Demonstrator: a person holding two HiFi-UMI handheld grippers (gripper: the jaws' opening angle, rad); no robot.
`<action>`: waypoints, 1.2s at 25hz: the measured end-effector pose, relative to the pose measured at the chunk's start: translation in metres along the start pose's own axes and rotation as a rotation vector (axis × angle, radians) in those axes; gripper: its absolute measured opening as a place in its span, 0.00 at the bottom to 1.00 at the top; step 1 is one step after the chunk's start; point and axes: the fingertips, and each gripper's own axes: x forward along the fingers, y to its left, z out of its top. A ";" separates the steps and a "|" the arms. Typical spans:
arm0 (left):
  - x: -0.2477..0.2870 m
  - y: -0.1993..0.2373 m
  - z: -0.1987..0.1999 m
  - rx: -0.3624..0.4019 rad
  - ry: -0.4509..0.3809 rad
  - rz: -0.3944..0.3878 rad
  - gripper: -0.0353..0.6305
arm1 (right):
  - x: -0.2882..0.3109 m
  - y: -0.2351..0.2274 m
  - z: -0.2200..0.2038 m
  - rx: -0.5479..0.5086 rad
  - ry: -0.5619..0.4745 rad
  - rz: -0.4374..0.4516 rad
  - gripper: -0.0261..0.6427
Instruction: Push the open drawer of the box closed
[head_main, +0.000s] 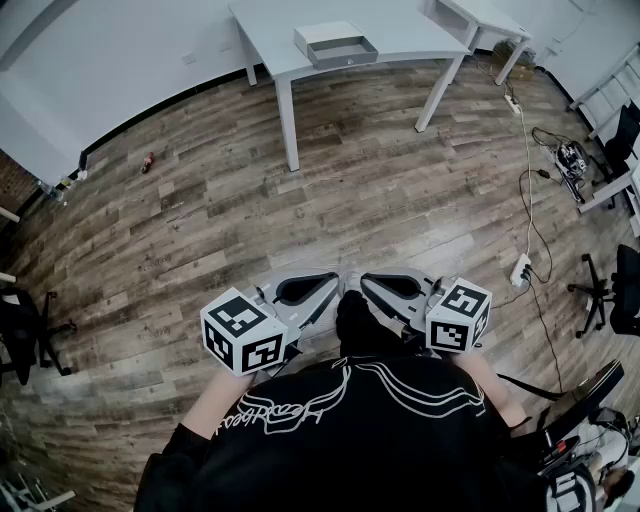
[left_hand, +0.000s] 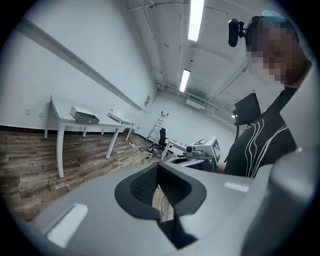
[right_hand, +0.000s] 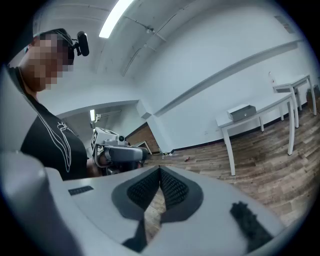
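Note:
A white box (head_main: 322, 40) sits on a white table (head_main: 400, 35) at the far end of the room, its grey drawer (head_main: 345, 52) pulled open toward me. The same box is small in the left gripper view (left_hand: 84, 115) and in the right gripper view (right_hand: 241, 112). I hold both grippers close to my chest, far from the table, with their tips pointing at each other. My left gripper (head_main: 337, 281) (left_hand: 158, 165) is shut with nothing in it. My right gripper (head_main: 364, 281) (right_hand: 160, 168) is shut and holds nothing either.
Wooden floor lies between me and the table. A second white table (head_main: 490, 15) stands at the back right. A power strip (head_main: 520, 270) and cables lie on the floor at the right, near an office chair (head_main: 610, 290). Another chair (head_main: 25, 330) stands at the left.

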 end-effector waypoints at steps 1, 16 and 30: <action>0.005 0.007 0.001 -0.001 0.006 0.006 0.06 | 0.003 -0.007 0.003 0.000 -0.001 0.004 0.05; 0.164 0.178 0.078 -0.085 0.056 0.090 0.06 | 0.041 -0.234 0.089 -0.002 0.038 0.002 0.05; 0.273 0.284 0.189 -0.046 0.040 0.144 0.06 | 0.049 -0.398 0.212 -0.009 -0.054 -0.042 0.05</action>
